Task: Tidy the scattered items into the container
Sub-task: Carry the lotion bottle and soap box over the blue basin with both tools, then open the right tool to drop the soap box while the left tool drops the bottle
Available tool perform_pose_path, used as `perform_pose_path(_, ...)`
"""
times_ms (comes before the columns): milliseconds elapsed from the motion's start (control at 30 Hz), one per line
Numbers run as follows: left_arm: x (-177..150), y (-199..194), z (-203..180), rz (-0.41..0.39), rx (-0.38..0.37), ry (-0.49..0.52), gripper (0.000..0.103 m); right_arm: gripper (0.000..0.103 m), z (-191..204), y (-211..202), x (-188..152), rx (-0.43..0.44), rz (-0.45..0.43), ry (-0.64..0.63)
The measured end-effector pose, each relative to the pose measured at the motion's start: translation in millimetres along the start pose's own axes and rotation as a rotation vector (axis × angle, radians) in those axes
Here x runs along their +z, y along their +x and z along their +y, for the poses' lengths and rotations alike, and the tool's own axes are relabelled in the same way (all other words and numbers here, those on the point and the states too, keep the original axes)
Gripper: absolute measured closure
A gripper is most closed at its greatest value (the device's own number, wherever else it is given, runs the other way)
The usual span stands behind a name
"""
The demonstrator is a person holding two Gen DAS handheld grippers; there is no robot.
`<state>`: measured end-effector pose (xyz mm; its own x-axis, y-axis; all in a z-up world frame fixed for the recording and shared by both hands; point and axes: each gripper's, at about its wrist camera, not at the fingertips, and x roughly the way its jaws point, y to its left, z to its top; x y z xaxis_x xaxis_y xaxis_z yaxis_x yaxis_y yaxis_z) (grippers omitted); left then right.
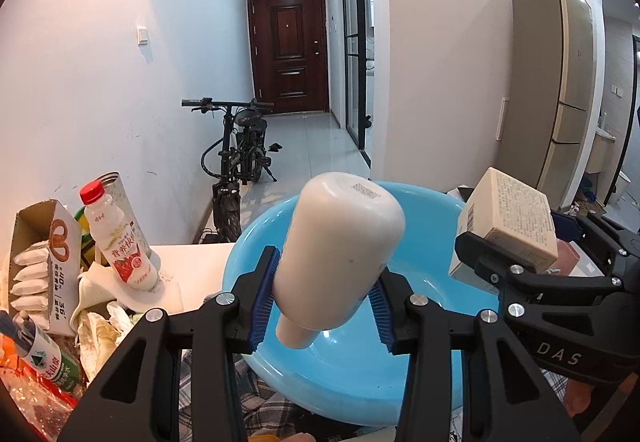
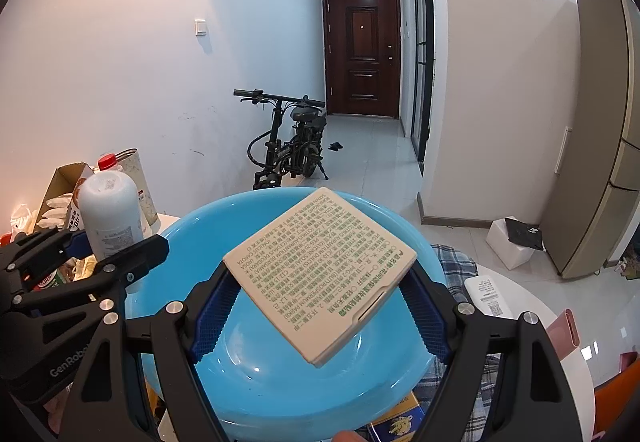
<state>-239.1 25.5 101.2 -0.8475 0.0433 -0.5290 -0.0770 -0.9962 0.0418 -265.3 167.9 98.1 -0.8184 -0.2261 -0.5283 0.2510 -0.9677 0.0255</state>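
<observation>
My left gripper (image 1: 322, 296) is shut on a cream plastic bottle (image 1: 340, 254) and holds it bottom-forward above the blue basin (image 1: 348, 370). My right gripper (image 2: 320, 306) is shut on a flat beige box (image 2: 320, 278) with green print, held over the same basin (image 2: 280, 382). The box also shows at the right of the left wrist view (image 1: 508, 230), and the bottle at the left of the right wrist view (image 2: 110, 218). The basin looks empty inside.
At the left stand a red-capped drink bottle (image 1: 120, 238), an open carton of white packets (image 1: 36, 262), a water bottle (image 1: 44, 358) and crumpled wrappers. A plaid cloth (image 2: 460, 262) lies under the basin. A pink object (image 2: 564, 334) and a white box (image 2: 492, 294) lie at the right.
</observation>
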Motion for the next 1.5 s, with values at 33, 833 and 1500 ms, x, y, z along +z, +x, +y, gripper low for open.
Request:
perform_pose_path(33, 0, 0, 0, -0.002, 0.003, 0.0, 0.061, 0.022, 0, 0, 0, 0.0, -0.001, -0.001)
perform_pose_path(833, 1, 3, 5, 0.002, 0.021, 0.007, 0.061, 0.021, -3, 7, -4, -0.022, 0.012, -0.014)
perform_pose_path(1500, 3, -3, 7, -0.008, 0.023, 0.007, 0.061, 0.0, -14, 8, -8, -0.138, 0.041, -0.045)
